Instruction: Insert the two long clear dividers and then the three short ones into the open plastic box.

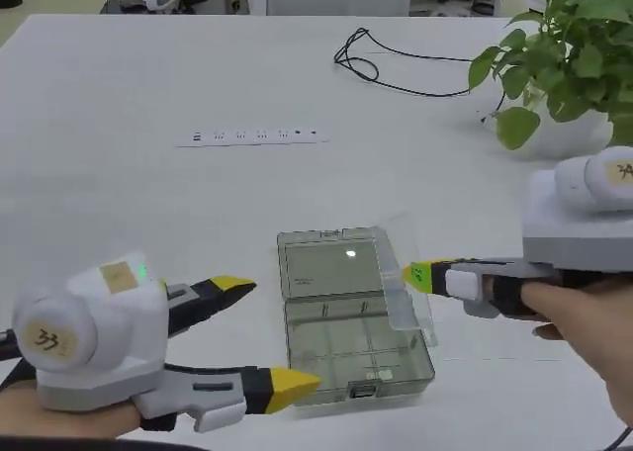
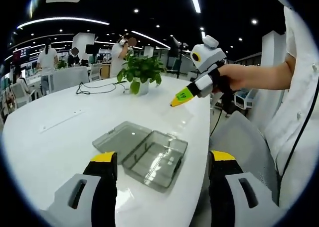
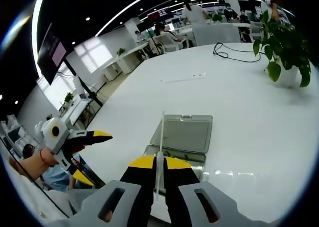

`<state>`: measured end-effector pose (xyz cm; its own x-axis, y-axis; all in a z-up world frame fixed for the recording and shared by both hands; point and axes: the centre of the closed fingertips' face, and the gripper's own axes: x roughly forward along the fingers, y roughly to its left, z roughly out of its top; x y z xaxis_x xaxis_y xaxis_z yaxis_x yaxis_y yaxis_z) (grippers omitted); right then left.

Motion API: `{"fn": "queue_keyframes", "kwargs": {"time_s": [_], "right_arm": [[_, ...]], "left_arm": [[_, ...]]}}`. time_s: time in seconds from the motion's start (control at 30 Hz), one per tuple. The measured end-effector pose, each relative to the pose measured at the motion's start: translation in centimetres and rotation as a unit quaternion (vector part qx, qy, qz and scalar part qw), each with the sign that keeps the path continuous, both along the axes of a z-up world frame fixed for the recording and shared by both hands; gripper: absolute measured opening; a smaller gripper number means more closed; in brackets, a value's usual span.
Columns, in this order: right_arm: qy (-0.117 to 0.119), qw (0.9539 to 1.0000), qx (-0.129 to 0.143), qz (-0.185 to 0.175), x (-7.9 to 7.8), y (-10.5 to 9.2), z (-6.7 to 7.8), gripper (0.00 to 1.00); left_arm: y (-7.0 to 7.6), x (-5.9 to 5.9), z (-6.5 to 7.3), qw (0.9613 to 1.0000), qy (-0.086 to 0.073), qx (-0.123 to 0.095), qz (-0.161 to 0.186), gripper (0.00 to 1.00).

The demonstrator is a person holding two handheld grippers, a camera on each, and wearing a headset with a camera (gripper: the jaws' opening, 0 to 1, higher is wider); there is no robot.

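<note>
The right gripper (image 1: 416, 274) is closed on a thin clear plastic divider (image 1: 406, 301), which is held over the right side of the open smoky-grey translucent plastic box (image 1: 326, 390); contact with the box cannot be told. The left gripper (image 1: 285, 333) is held open and empty just beside the box's left wall. The box is laid, lid flat, on the white table (image 1: 148, 204). A potted green plant (image 1: 566, 65) is set well behind.

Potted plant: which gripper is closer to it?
Right. The right gripper, shut on a clear divider, is on the plant's side of the open box; the left gripper, fingers open, is across the box, farther away.
</note>
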<state>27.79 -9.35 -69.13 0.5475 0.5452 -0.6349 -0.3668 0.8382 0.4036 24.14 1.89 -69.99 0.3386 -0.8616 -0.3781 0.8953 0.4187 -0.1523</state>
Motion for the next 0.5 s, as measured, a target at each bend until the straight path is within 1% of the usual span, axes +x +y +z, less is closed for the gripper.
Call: {"fn": "queue_keyframes", "kwargs": {"time_s": [0.07, 0.13, 0.17, 0.2, 0.37, 0.43, 0.5], "right_arm": [[0.011, 0.9999, -0.005, -0.004, -0.1, -0.1, -0.5, 0.06], [0.021, 0.9997, -0.01, -0.008, -0.2, -0.1, -0.9, 0.06], [0.033, 0.9993, -0.014, -0.013, -0.3, -0.1, -1.4, 0.06], [0.036, 0.9992, -0.015, -0.014, -0.4, -0.1, -1.5, 0.06], [0.08, 0.9963, -0.023, -0.025, -0.6, -0.4, -3.6, 0.06], [0.092, 0.9949, -0.034, -0.024, -0.7, -0.4, -4.1, 0.06], [0.107, 0.9931, -0.042, -0.022, -0.8, -0.3, -4.7, 0.06]], "left_arm": [[0.0, -0.1, -0.1, 1.0, 0.0, 0.0, -0.003, 0.81], [0.1, -0.2, -0.4, 1.0, 0.003, 0.004, -0.008, 0.82], [0.1, -0.3, -0.6, 0.9999, 0.001, 0.005, -0.011, 0.82], [0.1, -0.3, -0.6, 0.9999, 0.001, 0.006, -0.012, 0.83], [0.1, -0.7, -1.3, 0.9996, 0.006, 0.008, -0.025, 0.89], [0.1, -0.7, -1.4, 0.9995, 0.007, 0.005, -0.029, 0.9], [0.2, -0.7, -1.6, 0.9995, 0.013, 0.0, -0.03, 0.92]]}}
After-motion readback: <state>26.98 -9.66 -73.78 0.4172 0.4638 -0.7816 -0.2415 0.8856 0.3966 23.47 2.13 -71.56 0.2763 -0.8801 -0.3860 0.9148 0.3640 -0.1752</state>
